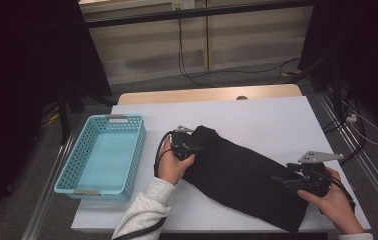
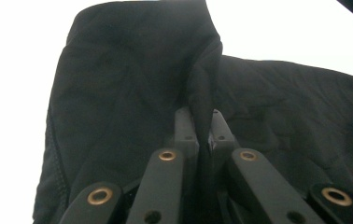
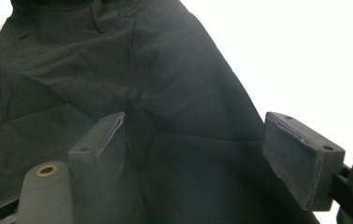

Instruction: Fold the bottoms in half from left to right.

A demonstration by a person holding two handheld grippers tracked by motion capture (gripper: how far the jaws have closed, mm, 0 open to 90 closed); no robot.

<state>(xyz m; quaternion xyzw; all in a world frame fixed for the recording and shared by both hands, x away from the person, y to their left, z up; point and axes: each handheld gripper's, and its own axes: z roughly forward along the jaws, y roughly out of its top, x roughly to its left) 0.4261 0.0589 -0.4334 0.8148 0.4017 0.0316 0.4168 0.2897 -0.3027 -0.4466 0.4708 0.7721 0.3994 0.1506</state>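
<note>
A black cloth lies folded across the white table top, running from the middle toward the near right corner. My left gripper sits at the cloth's far left end, shut on a raised fold of the black cloth pinched between its jaws. My right gripper rests over the cloth's near right end, its jaws wide open. In the right gripper view the cloth spreads under and between the two pads, which stand apart from it.
A turquoise plastic basket stands empty at the table's left. The white table cover stretches behind the cloth, with a wooden edge at the back. Cables and dark stands lie on the floor beyond.
</note>
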